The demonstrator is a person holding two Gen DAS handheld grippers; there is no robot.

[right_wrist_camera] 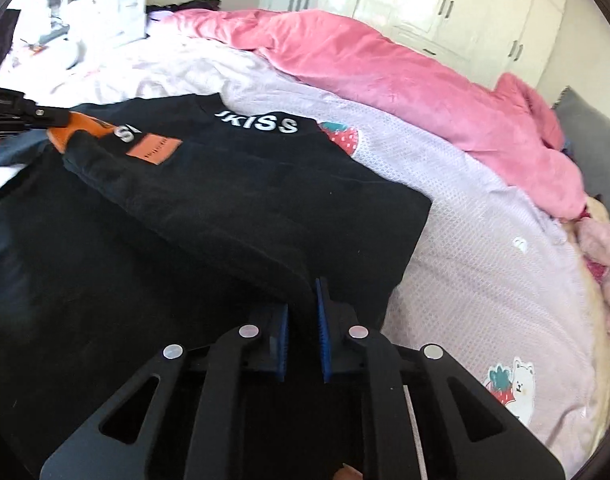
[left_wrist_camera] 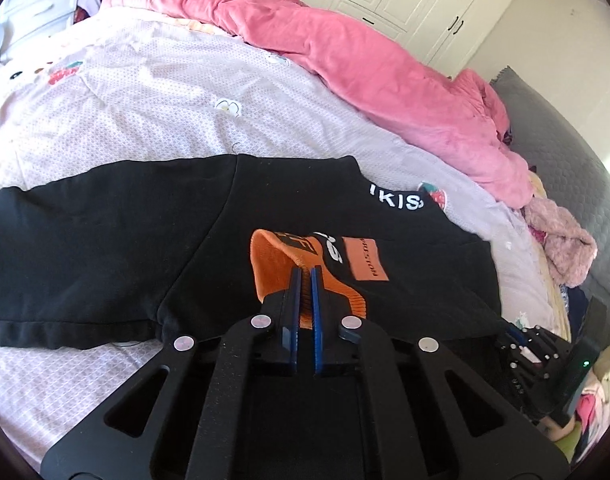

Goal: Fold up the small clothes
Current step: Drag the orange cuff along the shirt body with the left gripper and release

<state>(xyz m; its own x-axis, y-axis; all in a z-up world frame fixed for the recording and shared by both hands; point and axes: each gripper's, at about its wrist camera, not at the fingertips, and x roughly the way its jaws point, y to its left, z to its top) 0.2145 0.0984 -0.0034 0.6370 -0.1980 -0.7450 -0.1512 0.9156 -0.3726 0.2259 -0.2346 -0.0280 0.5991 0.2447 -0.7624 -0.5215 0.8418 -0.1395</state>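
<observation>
A small black sweatshirt with white lettering and an orange patch lies on the bed. My left gripper is shut on its orange ribbed cuff, held over the chest. In the right wrist view the sweatshirt spreads ahead, its sleeve folded across the body toward the orange cuff, where the left gripper shows. My right gripper is shut on the sleeve's black fabric near the shoulder; the fabric hides its left fingertip.
The bed has a pale patterned sheet. A pink quilt is bunched along the far side. White wardrobes stand behind. Loose clothes lie at the right edge. Clutter sits at the far left.
</observation>
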